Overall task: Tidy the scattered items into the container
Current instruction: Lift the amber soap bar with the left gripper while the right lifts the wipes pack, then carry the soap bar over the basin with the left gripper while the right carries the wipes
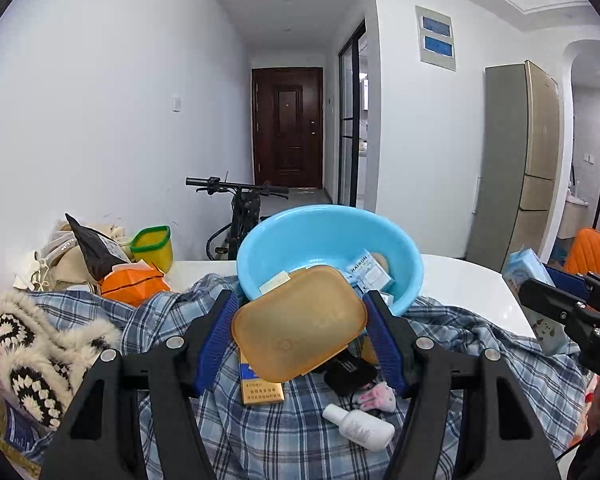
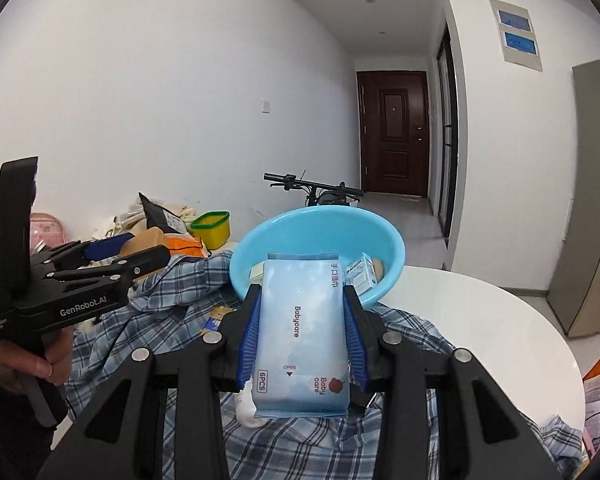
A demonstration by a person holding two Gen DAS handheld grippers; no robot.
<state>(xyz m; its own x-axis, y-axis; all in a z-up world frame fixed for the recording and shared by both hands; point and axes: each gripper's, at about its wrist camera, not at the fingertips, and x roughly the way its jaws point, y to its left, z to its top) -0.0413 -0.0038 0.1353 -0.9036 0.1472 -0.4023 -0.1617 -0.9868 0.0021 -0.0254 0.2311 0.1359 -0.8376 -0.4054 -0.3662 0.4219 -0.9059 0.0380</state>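
A: What is hiding or getting cut off?

B: The tan soap box (image 1: 300,322), clamped in the left gripper (image 1: 302,332), is covering part of the yellow carton (image 1: 260,388). The wipes pack (image 2: 302,334), gripped by the right gripper (image 2: 300,338), is masking the white bottle (image 2: 248,410).

A: And the surface?

B: A plaid shirt (image 1: 268,436) is sprawling over the white table (image 2: 480,320); a bicycle (image 1: 240,208) is standing in the hallway.

A: The container?

B: The blue basin (image 1: 328,236) is sitting at twelve o'clock, holding a small box (image 1: 370,272).
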